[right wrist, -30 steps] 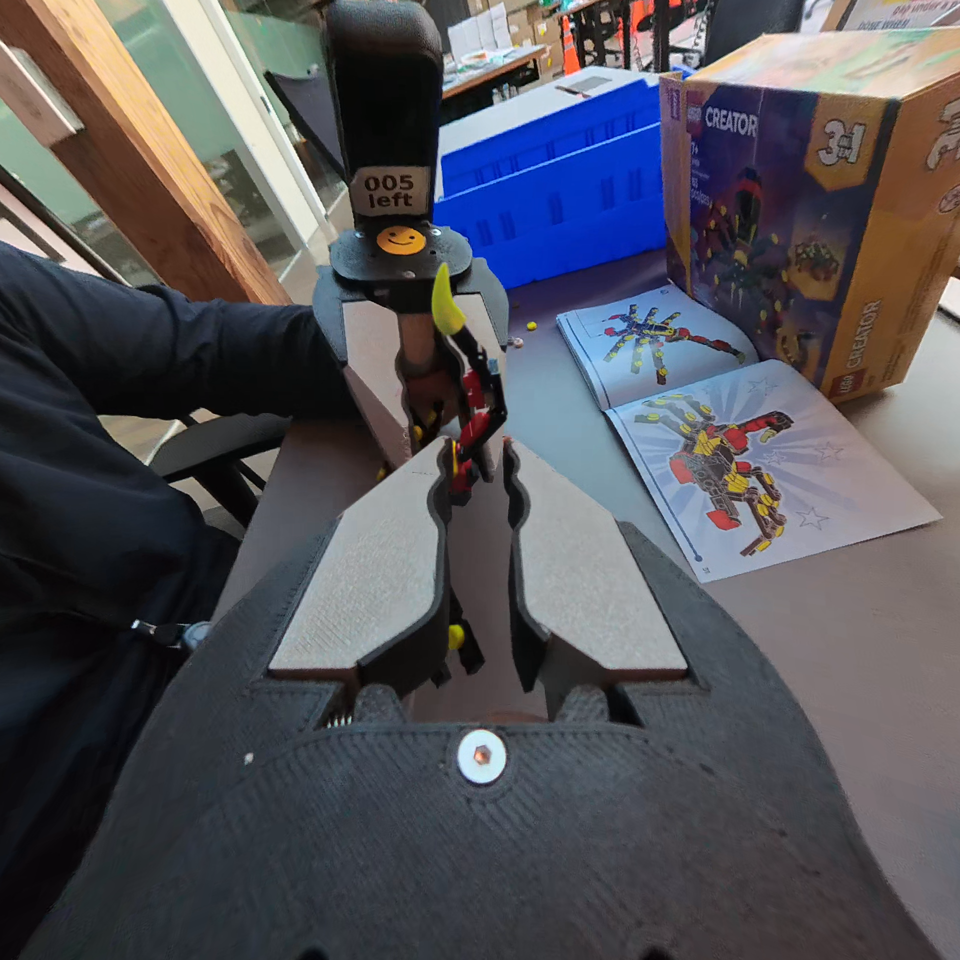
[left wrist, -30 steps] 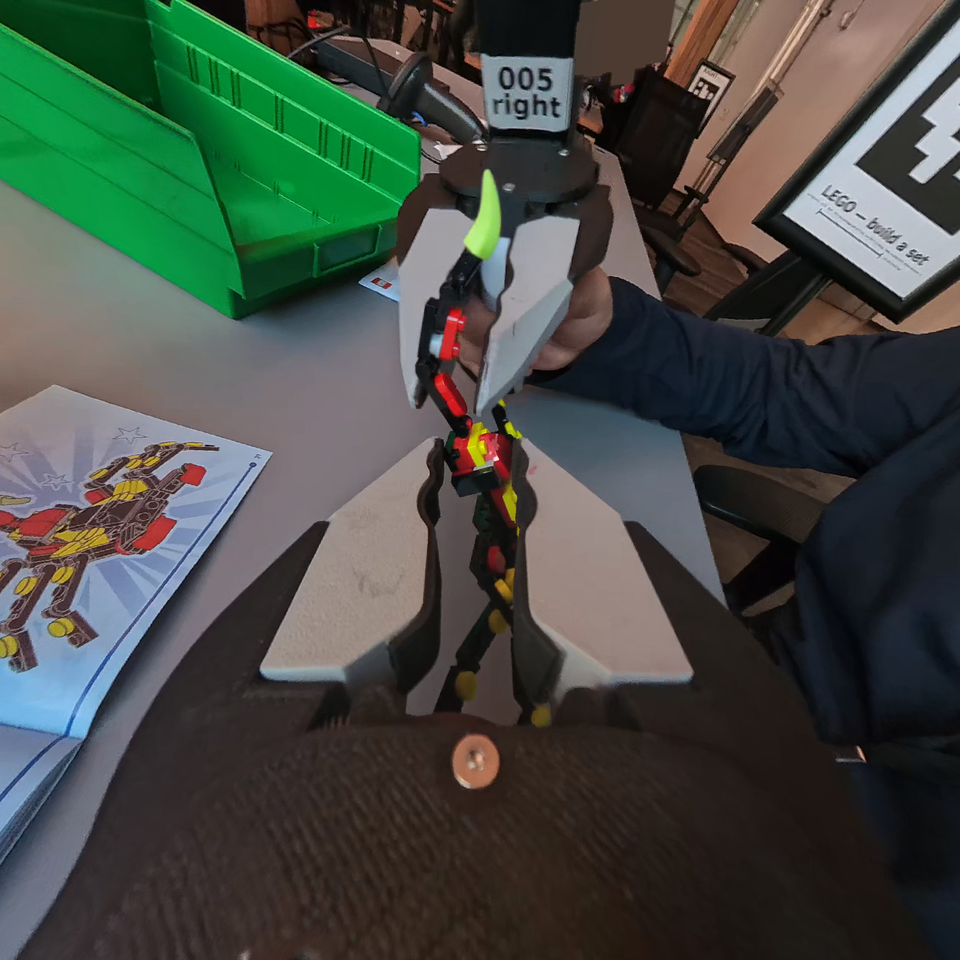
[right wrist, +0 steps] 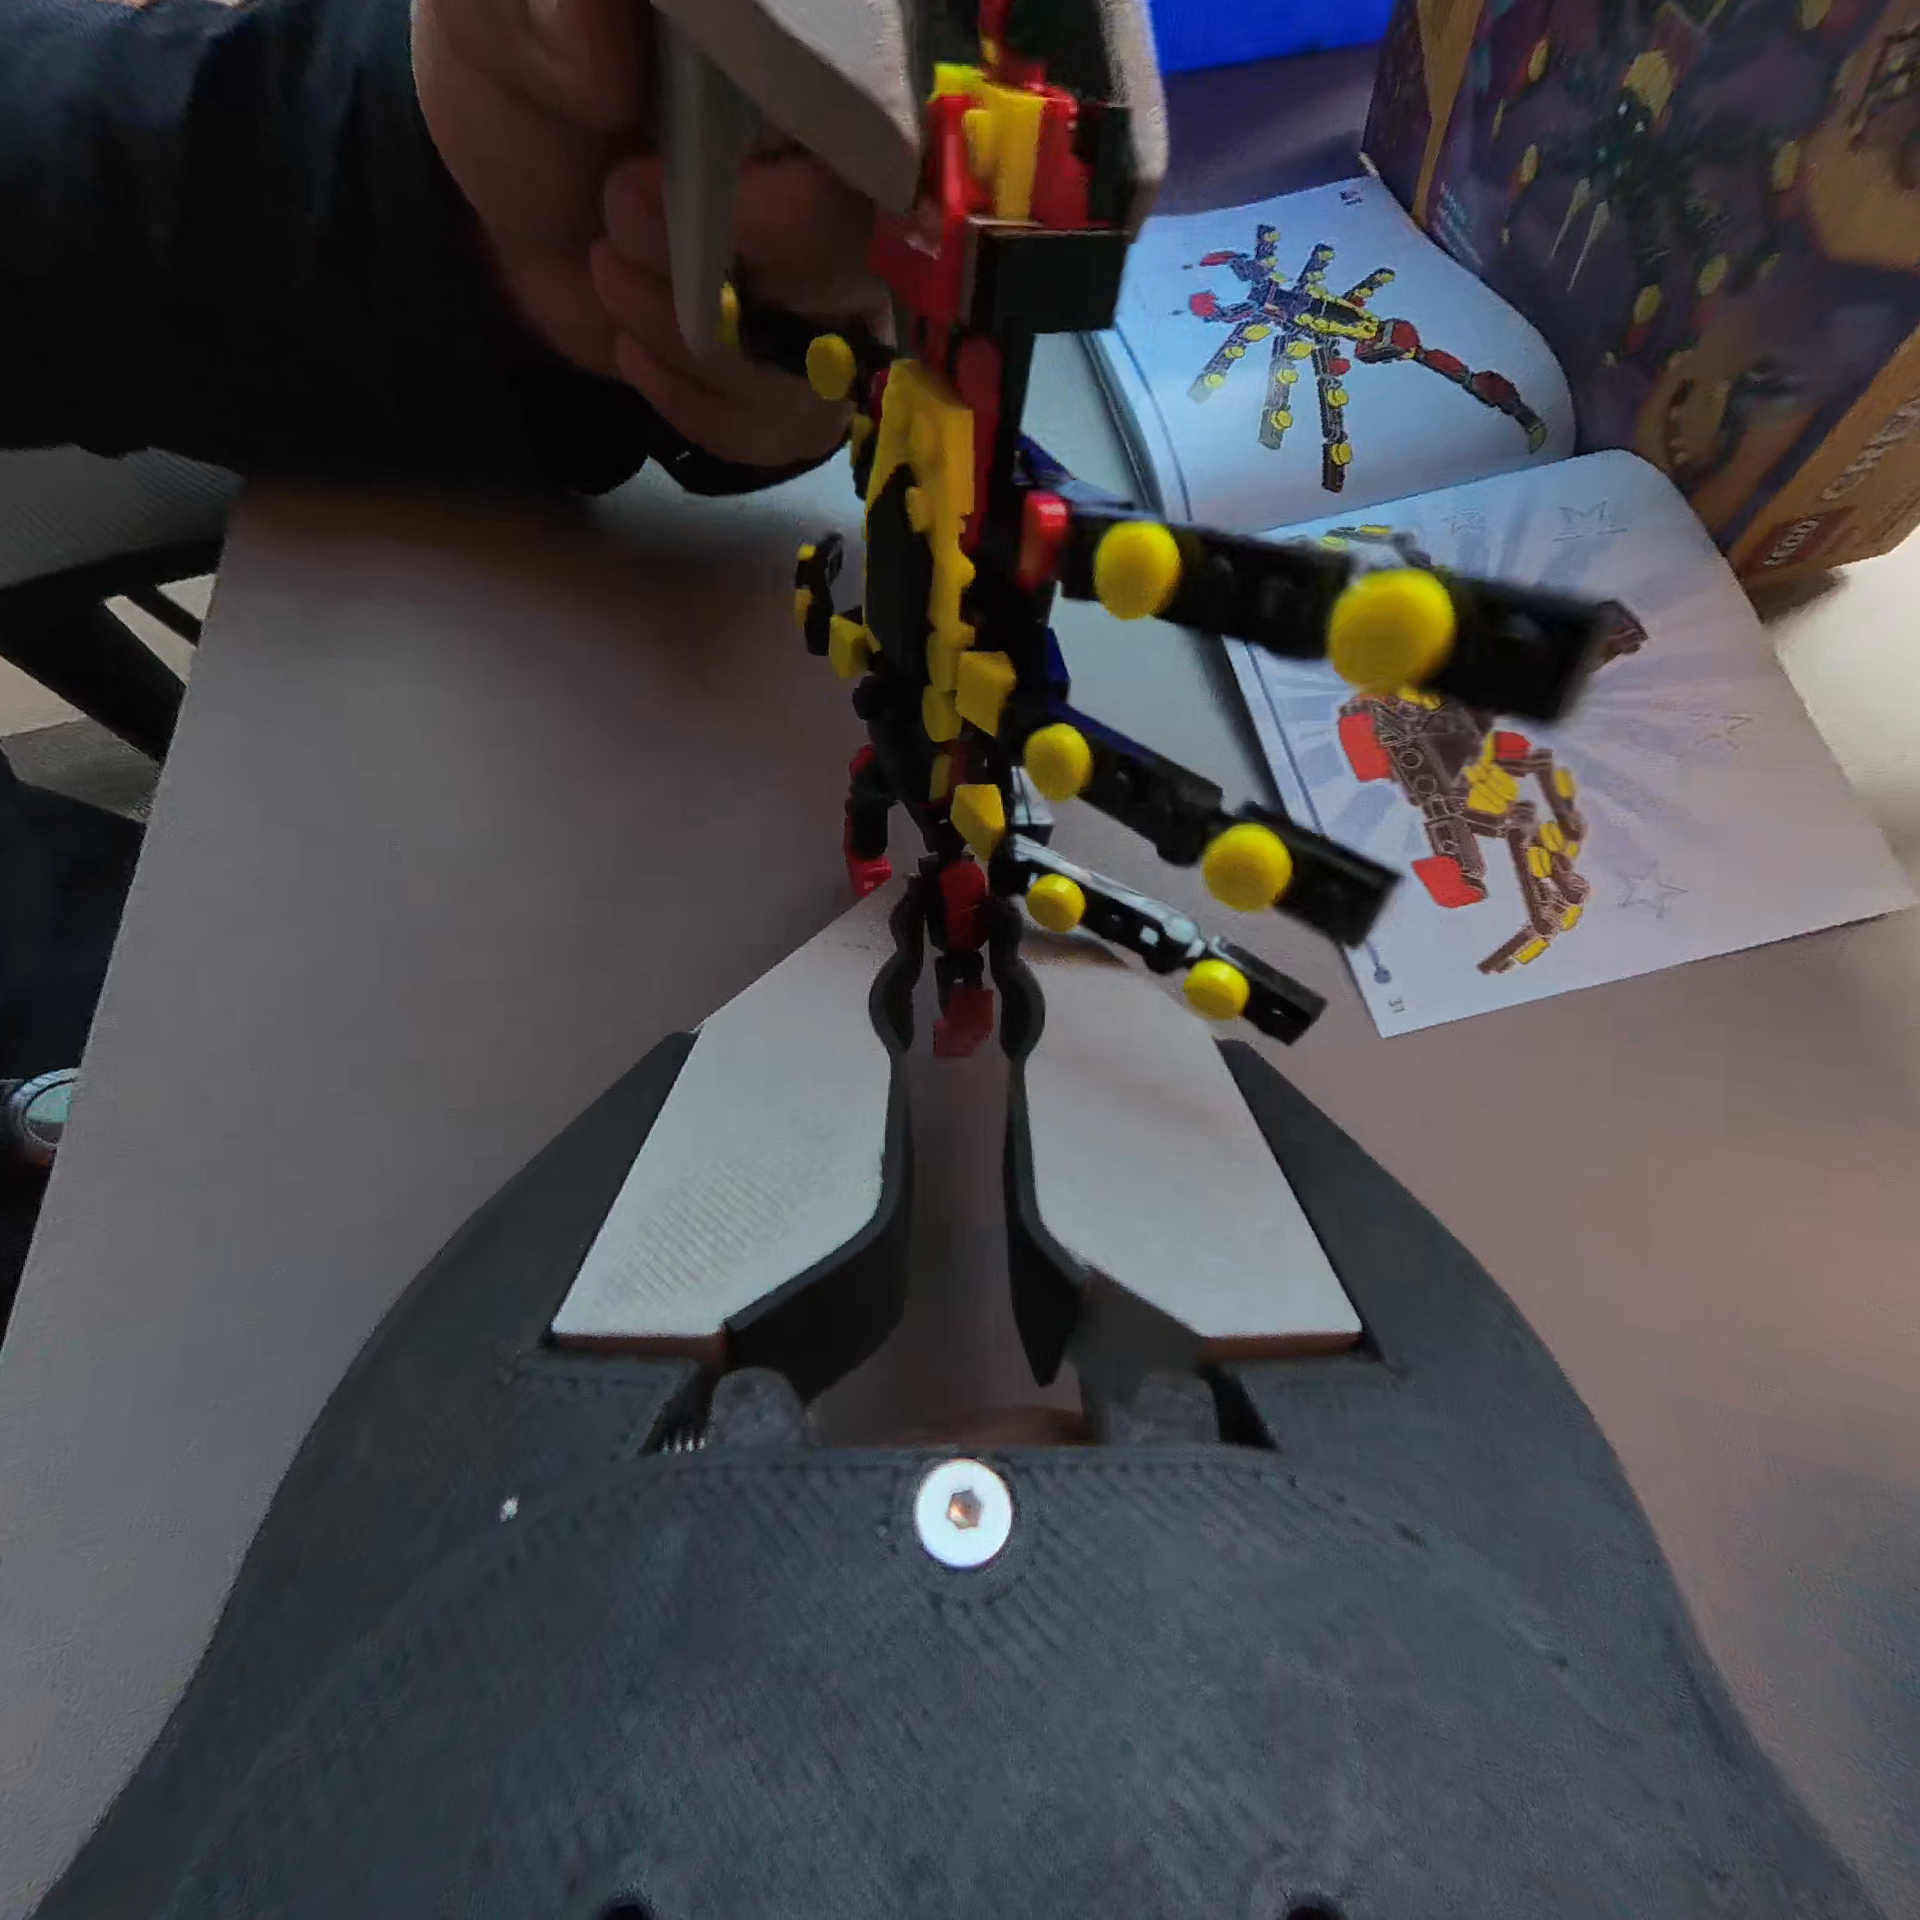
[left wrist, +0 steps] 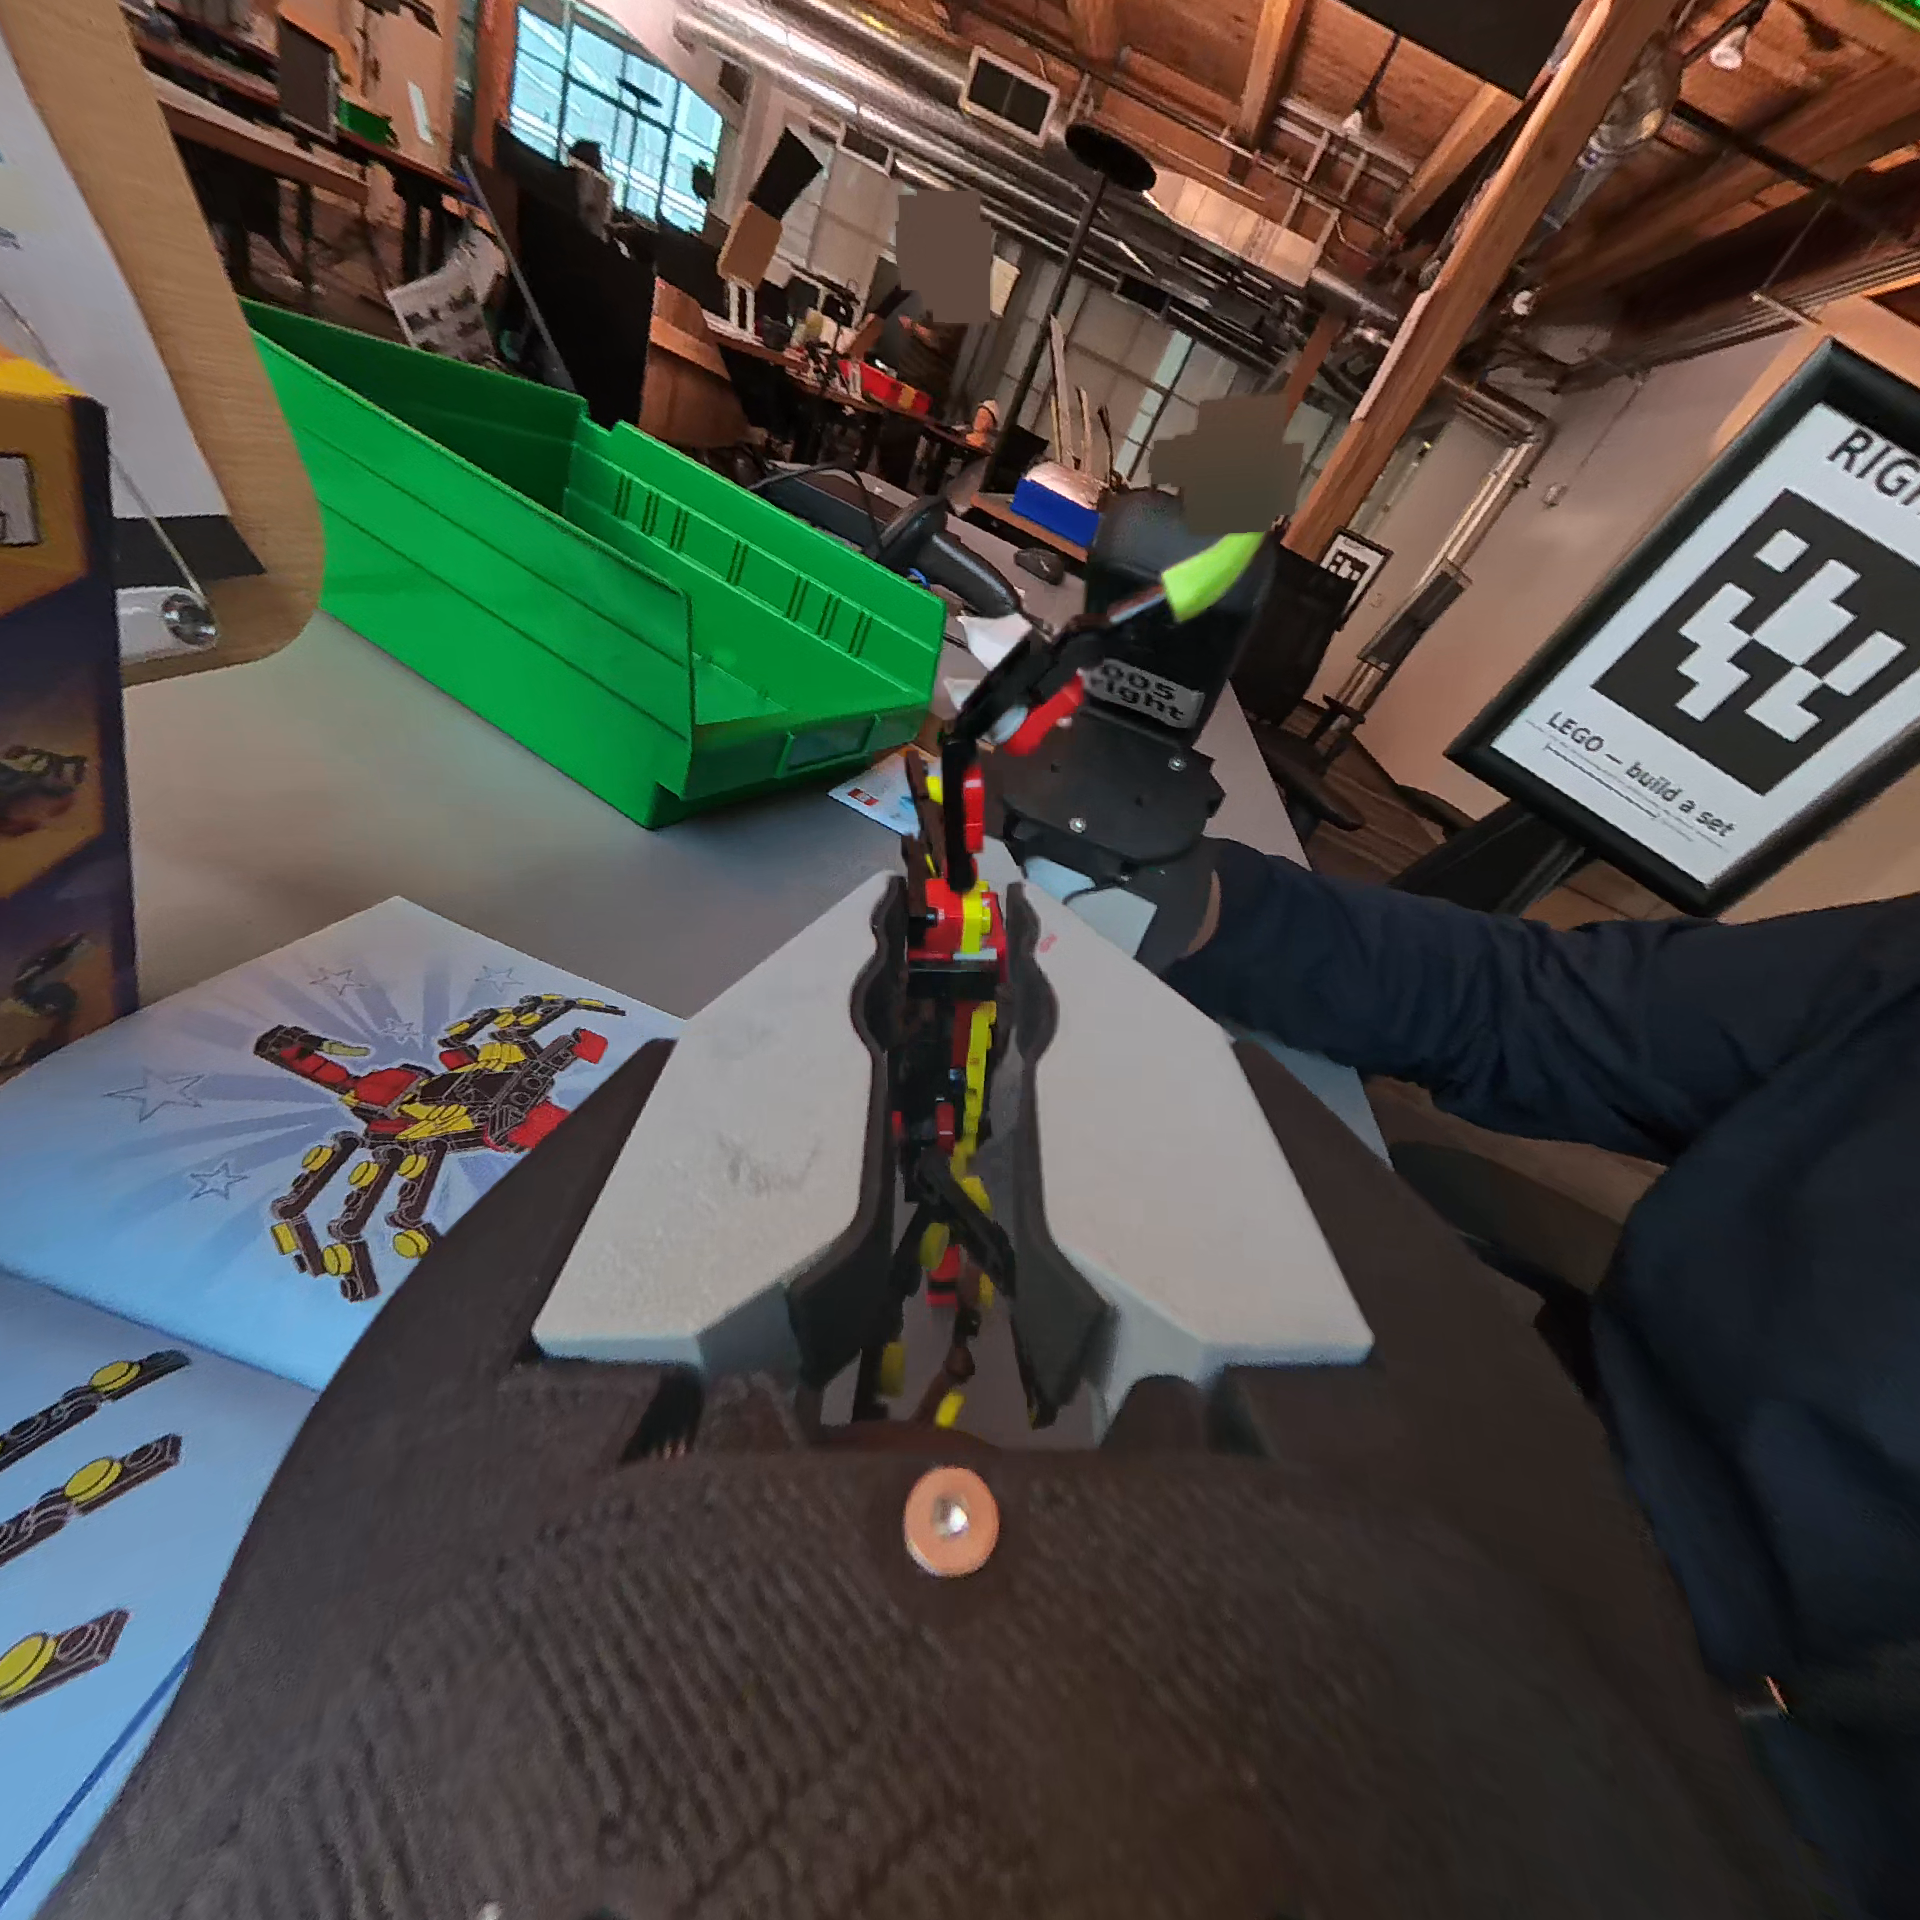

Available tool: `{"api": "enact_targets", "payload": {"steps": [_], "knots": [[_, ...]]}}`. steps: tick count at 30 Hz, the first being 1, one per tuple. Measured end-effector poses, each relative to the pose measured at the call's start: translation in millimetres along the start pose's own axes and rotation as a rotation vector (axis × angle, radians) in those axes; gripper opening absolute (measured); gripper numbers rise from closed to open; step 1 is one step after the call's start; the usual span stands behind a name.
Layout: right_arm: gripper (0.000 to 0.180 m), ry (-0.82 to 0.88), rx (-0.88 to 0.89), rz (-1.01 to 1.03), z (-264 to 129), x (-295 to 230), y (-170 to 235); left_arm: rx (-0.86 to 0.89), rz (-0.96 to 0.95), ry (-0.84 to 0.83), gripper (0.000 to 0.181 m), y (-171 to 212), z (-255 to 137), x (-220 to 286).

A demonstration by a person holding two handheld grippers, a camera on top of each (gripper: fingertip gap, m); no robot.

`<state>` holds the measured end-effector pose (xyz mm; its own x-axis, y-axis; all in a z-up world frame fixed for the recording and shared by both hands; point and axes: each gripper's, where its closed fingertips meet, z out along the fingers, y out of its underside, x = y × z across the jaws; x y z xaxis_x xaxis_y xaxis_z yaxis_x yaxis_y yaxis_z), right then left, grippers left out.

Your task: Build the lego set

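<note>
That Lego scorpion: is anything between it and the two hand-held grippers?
Nothing visible. The left hand-held gripper is clamped on the Lego scorpion body, and the right hand-held gripper pinches a red piece at its lower end, with no object between.

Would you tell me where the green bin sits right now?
In the left wrist view, the green bin sits on the grey table, upper left, behind the open booklet.

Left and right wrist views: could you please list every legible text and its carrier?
I cannot quote writing; its carriers:
Black-framed white sign: words, blocky marker.
White sticker behind the red-yellow-black lego model: short print.
Orange-purple cardboard box: blurred.
Open blue instruction booklet: tiny page number.
</note>
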<state>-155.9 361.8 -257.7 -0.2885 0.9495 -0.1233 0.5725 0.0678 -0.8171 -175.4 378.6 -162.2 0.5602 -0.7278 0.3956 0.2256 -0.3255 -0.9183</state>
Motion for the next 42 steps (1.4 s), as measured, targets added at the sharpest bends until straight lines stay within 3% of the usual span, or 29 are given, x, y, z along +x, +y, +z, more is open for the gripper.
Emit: {"api": "enact_targets", "payload": {"steps": [6,10,12,16,22,24,26,32,37,42], "knots": [[0.006,-0.063,0.161,0.031,-33,-1,-27,-0.172,0.051,-0.032,0.052,23,-2,-6],[0.005,-0.048,0.196,0.052,-46,8,-30,-0.235,0.078,-0.026,0.044,38,4,-3],[0.006,-0.106,0.242,0.071,-51,3,-35,-0.247,0.094,0.009,0.023,41,5,3],[0.006,-0.126,0.266,0.078,-55,2,-38,-0.234,0.151,-0.005,0.021,38,6,4],[0.005,-0.165,0.301,0.076,-59,-4,-44,-0.207,0.052,0.074,0.022,42,13,15],[0.012,-0.142,0.323,0.09,-62,2,-46,-0.189,0.12,0.034,0.022,40,14,12],[0.031,-0.122,0.38,0.121,-72,9,-53,-0.136,0.103,0.027,0.022,29,12,13],[0.025,-0.121,0.598,0.191,-113,26,-73,0.117,-0.264,0.12,0.022,-10,-6,0],[0.032,-0.107,0.594,0.225,-100,26,-74,0.164,-0.328,0.137,0.022,-11,-4,-2],[0.036,-0.113,0.635,0.199,-94,16,-83,0.356,-0.401,0.287,0.022,-35,-9,18]]}}
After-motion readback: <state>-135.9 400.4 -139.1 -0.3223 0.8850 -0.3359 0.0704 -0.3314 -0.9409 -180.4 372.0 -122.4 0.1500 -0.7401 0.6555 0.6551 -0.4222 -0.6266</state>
